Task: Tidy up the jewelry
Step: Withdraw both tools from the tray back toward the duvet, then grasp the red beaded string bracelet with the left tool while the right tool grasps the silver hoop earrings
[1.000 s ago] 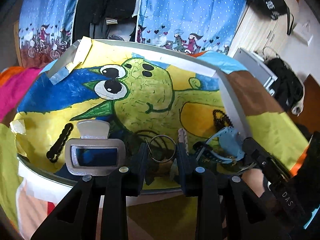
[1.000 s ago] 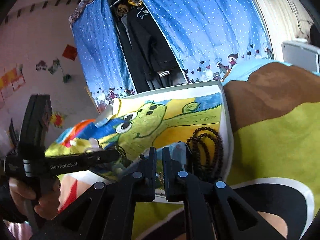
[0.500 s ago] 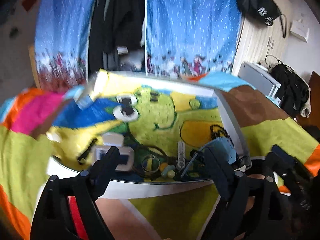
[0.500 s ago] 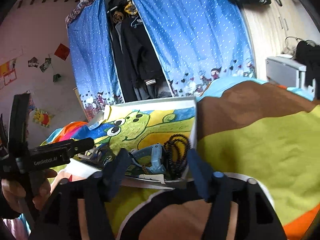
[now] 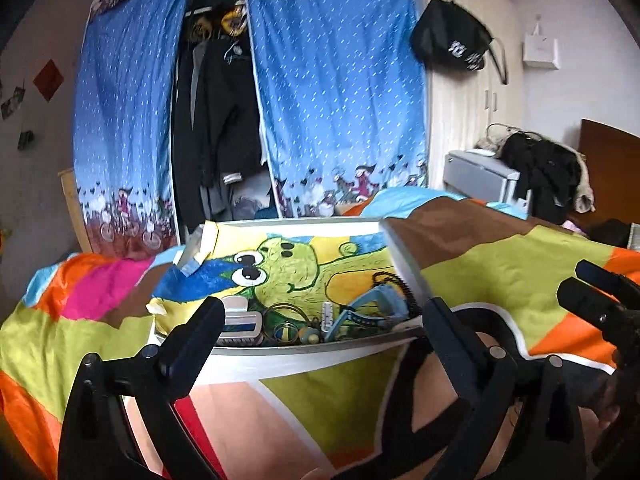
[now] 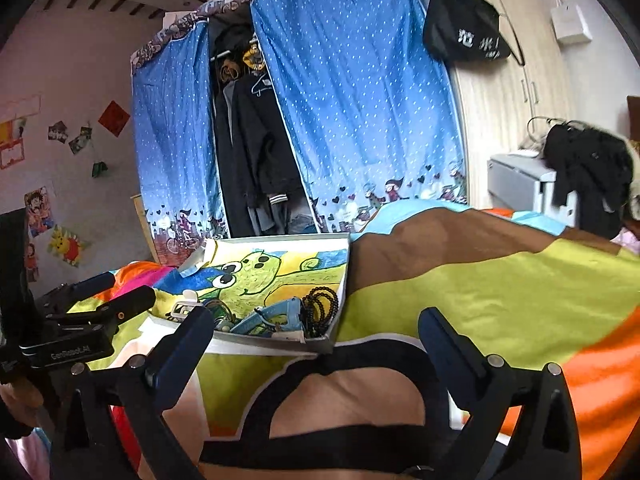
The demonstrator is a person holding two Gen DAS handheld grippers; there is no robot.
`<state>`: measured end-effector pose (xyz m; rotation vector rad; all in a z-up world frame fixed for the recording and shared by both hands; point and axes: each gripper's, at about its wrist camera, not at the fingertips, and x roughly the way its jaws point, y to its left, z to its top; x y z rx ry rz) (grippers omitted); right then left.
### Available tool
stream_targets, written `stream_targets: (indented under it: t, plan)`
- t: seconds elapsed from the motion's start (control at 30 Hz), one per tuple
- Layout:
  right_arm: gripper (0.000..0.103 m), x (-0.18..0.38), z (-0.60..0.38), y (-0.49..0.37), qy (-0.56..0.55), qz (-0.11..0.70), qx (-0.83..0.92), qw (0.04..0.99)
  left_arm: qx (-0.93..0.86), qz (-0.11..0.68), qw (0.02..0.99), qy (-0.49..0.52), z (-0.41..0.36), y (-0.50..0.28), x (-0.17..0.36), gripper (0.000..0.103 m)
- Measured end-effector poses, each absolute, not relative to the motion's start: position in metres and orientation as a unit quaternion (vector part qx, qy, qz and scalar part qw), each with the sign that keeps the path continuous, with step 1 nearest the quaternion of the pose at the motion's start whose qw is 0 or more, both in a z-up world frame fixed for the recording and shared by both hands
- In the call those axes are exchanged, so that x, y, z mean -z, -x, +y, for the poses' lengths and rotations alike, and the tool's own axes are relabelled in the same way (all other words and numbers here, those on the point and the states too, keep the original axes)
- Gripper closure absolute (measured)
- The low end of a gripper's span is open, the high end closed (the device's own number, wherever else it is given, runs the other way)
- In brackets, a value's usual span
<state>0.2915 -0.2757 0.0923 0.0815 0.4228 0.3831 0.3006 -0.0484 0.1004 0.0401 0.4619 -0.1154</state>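
Hovering both grippers, left gripper [image 5: 320, 320] and right gripper [image 6: 316, 330], jaws spread and empty, I see the jewelry tray [image 5: 304, 354] straight ahead, nearer my left.

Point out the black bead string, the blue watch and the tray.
Bead string [image 6: 320, 306]: right wrist view, on the coiled loops.
Blue watch [image 5: 380, 300]: left wrist view, on the blue body.
Tray [image 5: 280, 356]: left wrist view, on the near white wall.
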Motion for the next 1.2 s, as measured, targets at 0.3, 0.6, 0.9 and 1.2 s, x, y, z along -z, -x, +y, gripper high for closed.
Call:
stream_targets:
  t: [0.3, 0.6, 0.9, 1.2]
  plan:
    - [0.0, -0.088, -0.283, -0.229, -0.009, 0.205, -0.166, 0.965, 0.074, 0.211, 0.974, -0.03, -0.045, -0.246, -0.106, 0.006]
    - [0.0, -0.033, -0.284, -0.198, 0.023, 0.266, -0.145, 0.953, 0.09, 0.27, 0.959, 0.015, -0.013, -0.197, -0.051, 0.006]
    - [0.0, 0.049, -0.29, -0.195, -0.007, 0.375, -0.115, 0.92, 0.099, 0.357, 0.929, 0.011, -0.012, -0.178, 0.038, 0.006]
    - [0.0, 0.081, -0.302, -0.215, -0.021, 0.421, -0.086, 0.903, 0.126, 0.44, 0.889, 0.001, -0.025, -0.207, 0.086, 0.006]
